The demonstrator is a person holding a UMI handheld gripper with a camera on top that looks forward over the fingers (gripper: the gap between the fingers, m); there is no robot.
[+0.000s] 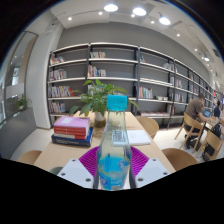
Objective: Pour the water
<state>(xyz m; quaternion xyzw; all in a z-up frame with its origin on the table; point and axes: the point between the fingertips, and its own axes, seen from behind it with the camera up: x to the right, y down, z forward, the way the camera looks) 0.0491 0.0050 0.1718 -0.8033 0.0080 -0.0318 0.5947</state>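
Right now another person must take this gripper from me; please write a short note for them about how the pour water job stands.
Gripper: its fingers with magenta pads are closed on the water bottle, both sides pressing.
Bottle: upright, clear plastic with a label, blue cap on.
Around: wooden table beyond the fingers, stack of books on it, potted plant behind the bottle. No cup or other container is visible.
Done: bottle grasped.
Left: remove the cap, find a container, pour.
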